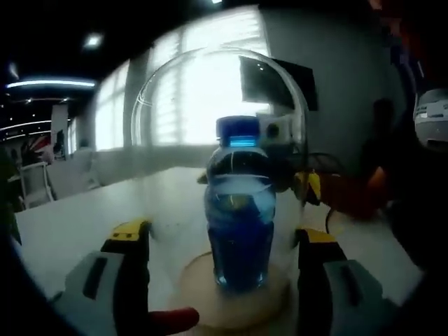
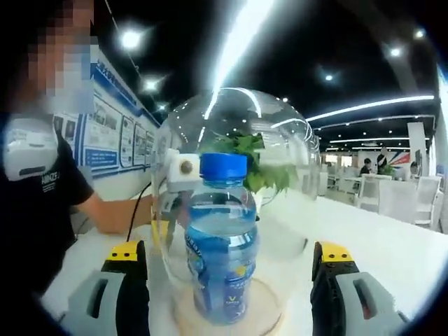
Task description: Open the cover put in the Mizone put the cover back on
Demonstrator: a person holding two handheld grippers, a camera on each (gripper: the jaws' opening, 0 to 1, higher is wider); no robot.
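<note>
The left gripper (image 1: 224,280) has two chunky light-grey jaws, each capped with a yellow block at the tip and lined with black on the inner face; a dark rectangular slot sits in each grey shell. A red piece (image 1: 171,320) shows low between them. The right gripper (image 2: 227,287) is built alike: grey shells, yellow caps, black inner faces, dark slots. The person wears a black short-sleeved T-shirt (image 2: 38,203) (small white lettering on the sleeve, too fine to read).
</note>
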